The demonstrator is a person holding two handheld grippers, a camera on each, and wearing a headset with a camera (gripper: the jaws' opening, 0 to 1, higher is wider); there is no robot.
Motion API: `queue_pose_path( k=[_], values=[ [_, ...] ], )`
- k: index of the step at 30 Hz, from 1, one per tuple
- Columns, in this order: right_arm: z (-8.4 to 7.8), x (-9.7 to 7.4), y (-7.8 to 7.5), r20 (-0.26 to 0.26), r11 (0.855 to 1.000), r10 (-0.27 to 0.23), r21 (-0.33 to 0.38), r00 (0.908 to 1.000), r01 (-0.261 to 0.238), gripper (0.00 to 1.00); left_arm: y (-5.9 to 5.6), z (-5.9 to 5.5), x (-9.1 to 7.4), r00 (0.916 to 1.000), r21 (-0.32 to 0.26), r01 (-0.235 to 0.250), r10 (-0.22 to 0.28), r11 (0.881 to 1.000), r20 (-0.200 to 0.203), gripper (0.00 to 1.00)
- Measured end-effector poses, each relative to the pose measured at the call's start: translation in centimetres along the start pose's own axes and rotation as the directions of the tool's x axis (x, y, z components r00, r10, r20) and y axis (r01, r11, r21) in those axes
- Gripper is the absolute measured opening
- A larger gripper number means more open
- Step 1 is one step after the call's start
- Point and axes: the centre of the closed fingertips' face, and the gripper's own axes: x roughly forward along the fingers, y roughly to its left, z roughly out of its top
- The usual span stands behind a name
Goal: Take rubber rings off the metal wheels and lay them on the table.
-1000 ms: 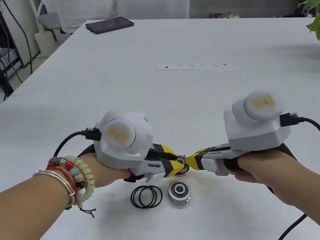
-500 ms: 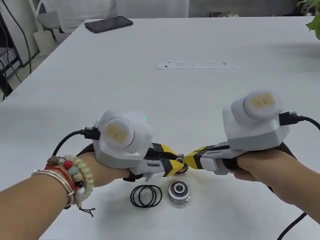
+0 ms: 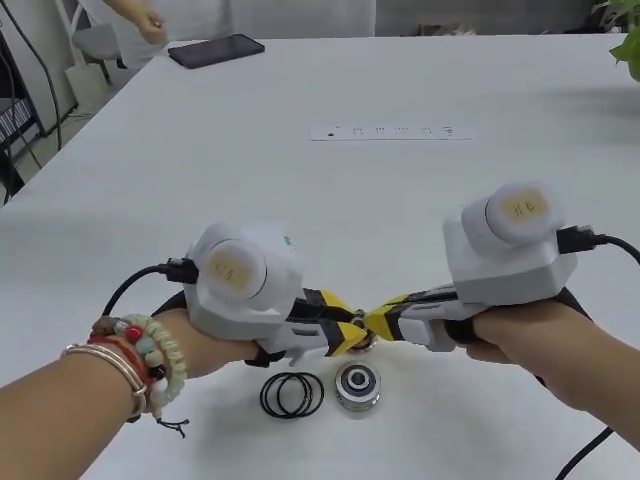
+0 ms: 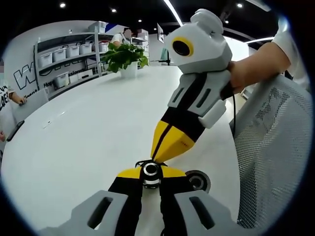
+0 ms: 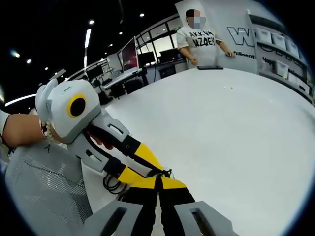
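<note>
My left gripper is shut on a small metal wheel, held just above the table. The right gripper meets it tip to tip from the right, its yellow jaws shut on a thin black rubber ring at the wheel's rim. In the right gripper view that ring shows as a small loop at my right gripper. Below the tips, several loose rubber rings lie overlapping on the table, beside a second metal wheel that lies flat.
A white strip with sockets lies mid-table and a dark phone at the far left corner, where a person stands. A plant is at the far right. A mesh chair is behind me.
Both grippers stay joined at the wheel, almost unmoved. A person's hand has come into sight near the phone at the far left.
</note>
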Motion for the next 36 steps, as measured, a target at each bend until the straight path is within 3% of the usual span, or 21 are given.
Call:
queue_pose_path(
  k=[3, 5, 8, 14, 20, 26, 36],
  values=[
    [0.4, 0.0, 0.2, 0.015, 1.0, 0.011, -0.003, 0.9998, -0.011, 0.0, 0.0, 0.0, 0.0, 1.0, -0.001, -0.001, 0.001, 1.0, 0.001, 0.08],
    [0.3, 0.0, -0.3, 0.004, 1.0, -0.016, -0.016, 0.9999, 0.016, 0.0, 0.0, 0.0, 0.0, 1.0, -0.004, -0.002, 0.002, 1.0, 0.002, 0.08],
    [-0.2, 0.1, -0.4, -0.013, 1.0, -0.014, -0.01, 0.9998, 0.014, 0.0, 0.0, 0.0, 0.0, 1.0, -0.013, -0.007, 0.007, 1.0, 0.004, 0.08],
    [-0.2, 0.0, -0.6, -0.014, 1.0, -0.021, 0.001, 0.9997, 0.021, 0.0, 0.1, 0.0, -0.1, 0.9998, -0.007, -0.003, 0.002, 1.0, -0.019, 0.09],
    [-0.2, 0.0, -0.6, -0.012, 1.0, -0.021, 0.008, 0.9997, 0.021, 0.0, -0.3, 0.5, -0.9, 0.9991, 0.019, 0.027, -0.027, 0.999, -0.032, 0.17],
    [0.5, -0.4, -0.8, 0.012, 0.999, -0.024, 0.024, 0.9996, 0.024, 0.0, -0.6, 2.5, -2.5, 0.9985, 0.025, 0.055, -0.055, 0.998, -0.004, 0.27],
    [1.9, -1.1, -0.4, 0.061, 0.999, -0.017, 0.036, 0.998, 0.015, 0.0, -0.1, 5.5, -6.3, 0.9993, 0.079, 0.026, -0.028, 0.997, 0.024, 0.45]
  ],
)
